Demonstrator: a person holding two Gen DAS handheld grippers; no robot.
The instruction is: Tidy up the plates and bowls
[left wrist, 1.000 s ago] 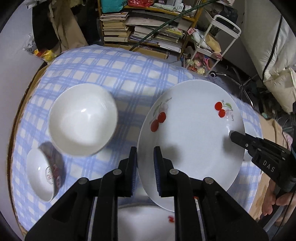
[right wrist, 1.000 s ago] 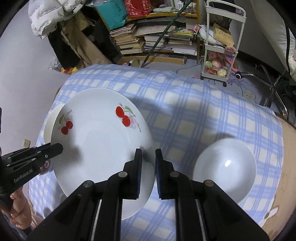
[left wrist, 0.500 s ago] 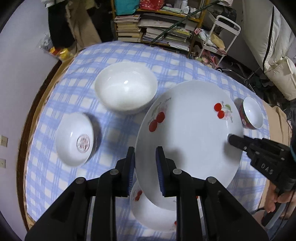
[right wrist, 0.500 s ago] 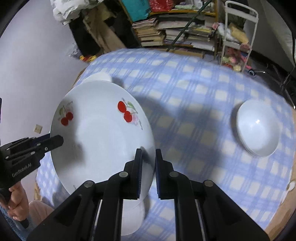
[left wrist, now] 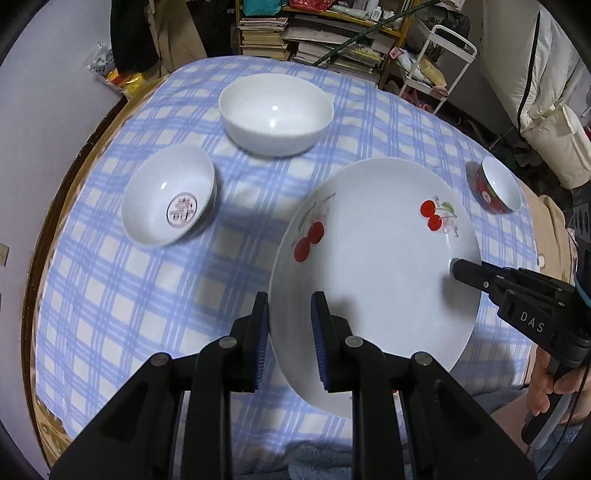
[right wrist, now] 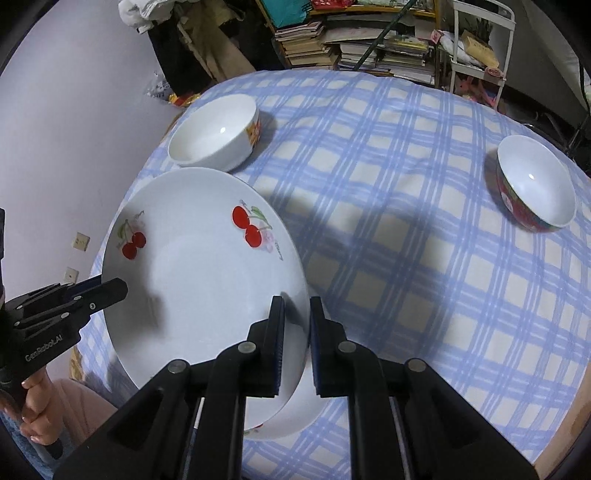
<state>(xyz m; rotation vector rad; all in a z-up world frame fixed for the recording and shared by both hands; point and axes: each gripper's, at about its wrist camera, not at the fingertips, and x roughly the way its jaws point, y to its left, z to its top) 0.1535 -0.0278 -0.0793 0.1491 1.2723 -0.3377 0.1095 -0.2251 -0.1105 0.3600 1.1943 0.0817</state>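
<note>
A large white cherry plate [left wrist: 373, 266] is held above the table by both grippers. My left gripper [left wrist: 288, 317] is shut on its left rim, and my right gripper [right wrist: 295, 317] is shut on its right rim [right wrist: 207, 273]. Under it, a second cherry plate [right wrist: 284, 424] lies at the table's near edge. A large white bowl [left wrist: 275, 112] stands at the far side; it also shows in the right wrist view [right wrist: 214, 133]. A white bowl with a red emblem [left wrist: 170, 194] stands to the left. A red-sided bowl [left wrist: 496, 184] stands at the right [right wrist: 533, 182].
The round table wears a blue checked cloth [left wrist: 155, 295]. Behind it are a bookshelf with stacked books [left wrist: 314, 33] and a white cart [left wrist: 439, 62]. A wall [right wrist: 55, 129] runs close along the table's left side.
Both grippers, still holding the plate, have drawn back and up from the table. The bowls now appear farther away, and the red-sided bowl has come into the right wrist view.
</note>
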